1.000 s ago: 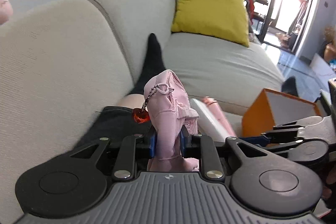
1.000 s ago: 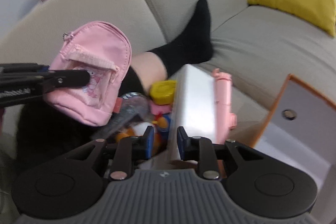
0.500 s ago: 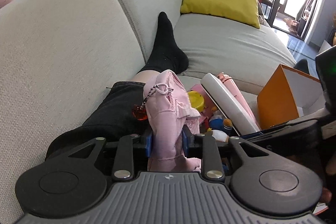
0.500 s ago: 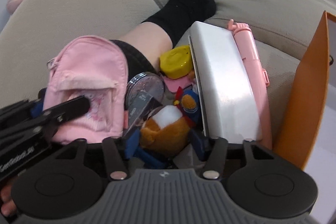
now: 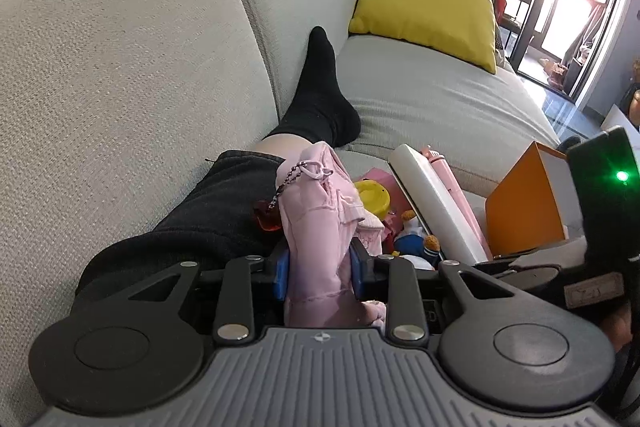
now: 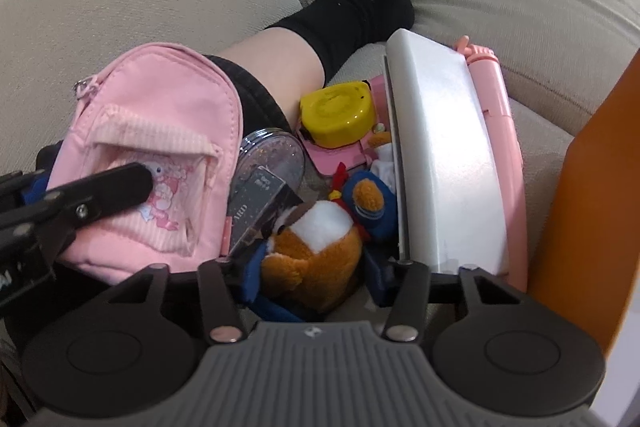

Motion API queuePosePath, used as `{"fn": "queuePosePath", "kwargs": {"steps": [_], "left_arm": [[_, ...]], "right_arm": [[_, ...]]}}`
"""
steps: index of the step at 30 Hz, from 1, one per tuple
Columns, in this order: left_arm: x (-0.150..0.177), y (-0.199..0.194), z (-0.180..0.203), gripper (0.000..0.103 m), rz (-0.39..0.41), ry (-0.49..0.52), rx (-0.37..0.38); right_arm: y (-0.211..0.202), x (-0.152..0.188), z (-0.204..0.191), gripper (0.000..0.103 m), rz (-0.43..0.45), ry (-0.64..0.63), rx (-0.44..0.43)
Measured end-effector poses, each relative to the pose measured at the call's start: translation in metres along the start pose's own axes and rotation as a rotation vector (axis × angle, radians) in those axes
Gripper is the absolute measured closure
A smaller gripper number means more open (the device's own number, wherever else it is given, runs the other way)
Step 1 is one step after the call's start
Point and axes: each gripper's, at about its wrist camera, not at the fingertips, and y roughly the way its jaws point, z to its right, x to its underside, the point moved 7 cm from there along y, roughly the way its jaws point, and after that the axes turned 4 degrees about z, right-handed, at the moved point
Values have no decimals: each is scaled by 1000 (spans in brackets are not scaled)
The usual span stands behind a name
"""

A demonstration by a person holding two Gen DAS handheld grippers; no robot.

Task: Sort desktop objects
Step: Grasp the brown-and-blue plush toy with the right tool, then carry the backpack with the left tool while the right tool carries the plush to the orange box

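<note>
Pink fabric of the mini backpack [image 5: 320,223] sits clamped in the left gripper [image 5: 319,269], held above the sofa [image 5: 120,67]. Right gripper [image 6: 310,273] straddles the plush toy [image 6: 316,243] with jaws spread; next, I judge, it must squeeze and lift toward the orange box [image 6: 588,195].

Toys crowded the grey sofa [image 5: 432,95] I worked over.
A yellow cushion [image 5: 424,1] lay on its seat beside an orange box [image 5: 524,211].

Pink backpack [image 6: 156,155], yellow case [image 6: 338,115], orange box [image 5: 524,211], black sock [image 5: 320,95].
</note>
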Motion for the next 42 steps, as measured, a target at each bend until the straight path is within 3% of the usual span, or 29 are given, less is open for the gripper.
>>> {"fn": "queuePosePath", "kwargs": {"steps": [11,17,21,24,31,42], "left_arm": [[2,-23,-4,73,46,-65,12],[0,-36,-5,74,71,-84,11],[-3,-42,-3,74,86,-81,4],[-4,-45,-1,74,90,-81,-3],[-15,-56,15,74,129,-43,7],[-37,-66,85,75,182,70,161]], "right_arm": [[-38,16,-17,57,55,-104,-7],[-58,9,-20,57,103,-94,-91],[-78,2,-27,57,188,-151,-127],[-96,-2,-34,57,247,-219,-106],[-136,-10,-22,57,347,-239,-77],[-209,6,43,57,465,-137,14]]}}
